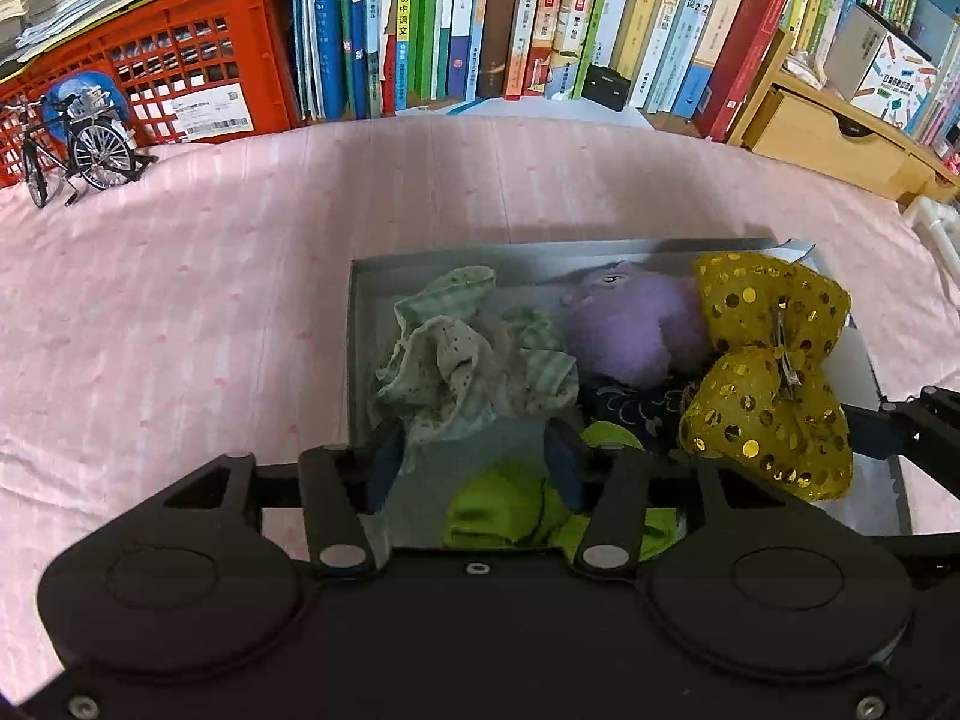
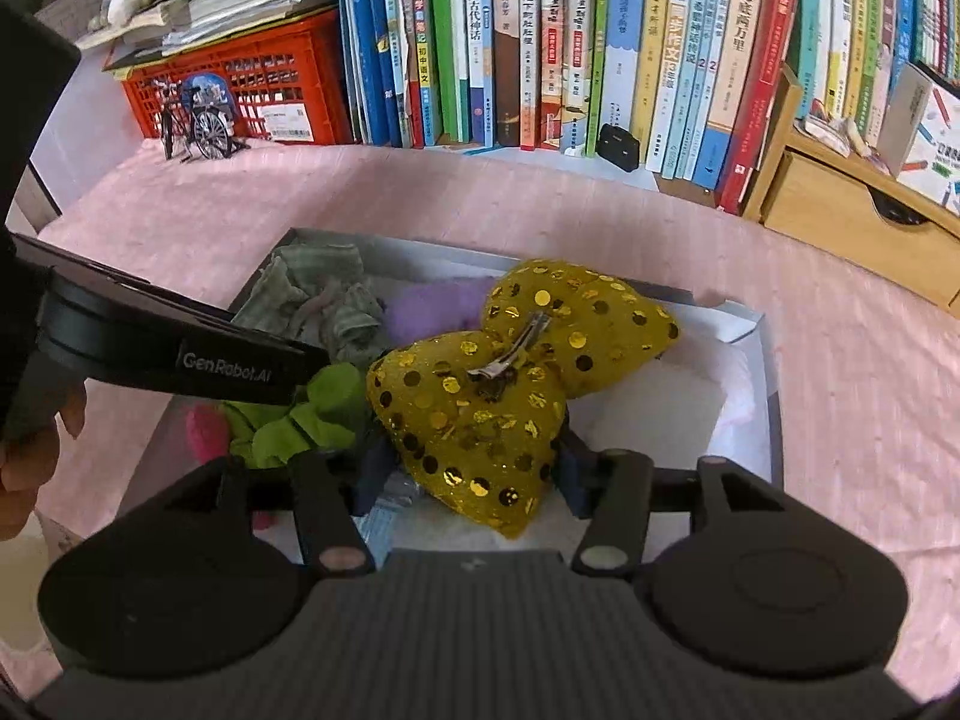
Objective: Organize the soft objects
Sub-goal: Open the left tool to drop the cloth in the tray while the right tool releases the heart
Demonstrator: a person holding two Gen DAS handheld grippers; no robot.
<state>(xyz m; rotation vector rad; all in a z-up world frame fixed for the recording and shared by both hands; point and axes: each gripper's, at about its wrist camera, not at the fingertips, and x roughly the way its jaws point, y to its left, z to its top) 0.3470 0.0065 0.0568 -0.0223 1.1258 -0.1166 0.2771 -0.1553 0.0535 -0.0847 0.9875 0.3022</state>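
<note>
Resting in the shallow grey cardboard box (image 1: 360, 312) on the pink bedspread (image 1: 180, 312), the soft things are nearly all gathered: a crumpled pale-green striped cloth (image 1: 456, 360) sits toward the box's far left corner, a fuzzy purple plush toy (image 1: 630, 324) lies next to it along the far wall, a dark embroidered fabric piece (image 1: 636, 408) lies in the middle, and a lime-green fabric piece (image 1: 504, 510) lies by the near edge. The puffy yellow sequinned bow with a metal hair clip (image 2: 510, 396) lies across the right half of the box, overlapping the purple toy. The right gripper (image 2: 468, 474) has its fingers spread on either side of the bow's near lobe; the pads look close to the fabric but do not appear to squeeze it, so I judge this a release after placing. The left gripper (image 1: 474, 462) hovers over the near edge with its fingers apart and nothing between them, the lime-green piece lying below. The step in hand seems to be letting go inside the box. Next, both grippers probably need to lift straight up without snagging sequins or clip, then check the bedspread for anything left outside.
</note>
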